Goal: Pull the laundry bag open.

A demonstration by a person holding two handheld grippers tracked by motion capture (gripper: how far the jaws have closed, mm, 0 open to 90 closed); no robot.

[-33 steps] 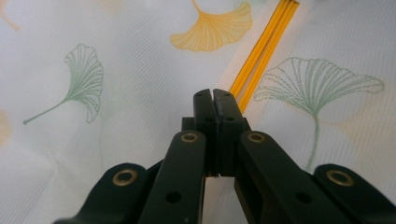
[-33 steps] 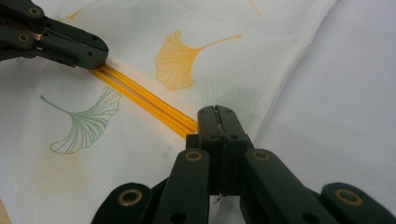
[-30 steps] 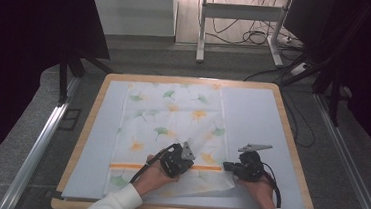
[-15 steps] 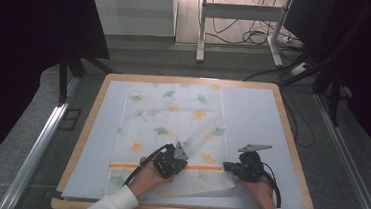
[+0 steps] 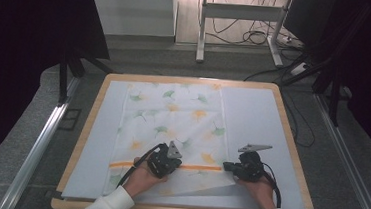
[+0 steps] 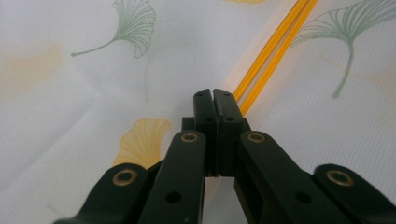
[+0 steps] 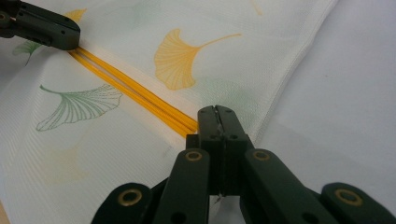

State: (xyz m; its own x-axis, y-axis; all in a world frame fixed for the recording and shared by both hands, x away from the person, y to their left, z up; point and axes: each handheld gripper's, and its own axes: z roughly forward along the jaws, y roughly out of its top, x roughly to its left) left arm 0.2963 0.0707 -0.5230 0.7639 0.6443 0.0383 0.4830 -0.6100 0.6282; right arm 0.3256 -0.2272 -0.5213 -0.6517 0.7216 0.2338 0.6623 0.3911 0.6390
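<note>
Pinching the ginkgo-print cloth (image 5: 175, 118) along its orange stripe (image 5: 198, 167), we are keeping both the left gripper (image 6: 214, 95) and right gripper (image 7: 215, 113) closed on it near the table's (image 5: 291, 138) near edge.

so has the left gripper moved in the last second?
Yes, slightly: the left gripper has slid toward the person along the cloth, judged against the table's wooden rim.

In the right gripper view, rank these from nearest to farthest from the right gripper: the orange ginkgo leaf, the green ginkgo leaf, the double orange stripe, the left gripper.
From the right gripper:
1. Double orange stripe, meeting the jaws on their left.
2. Orange ginkgo leaf, just ahead.
3. Green ginkgo leaf, off left.
4. Left gripper, top left corner.
</note>
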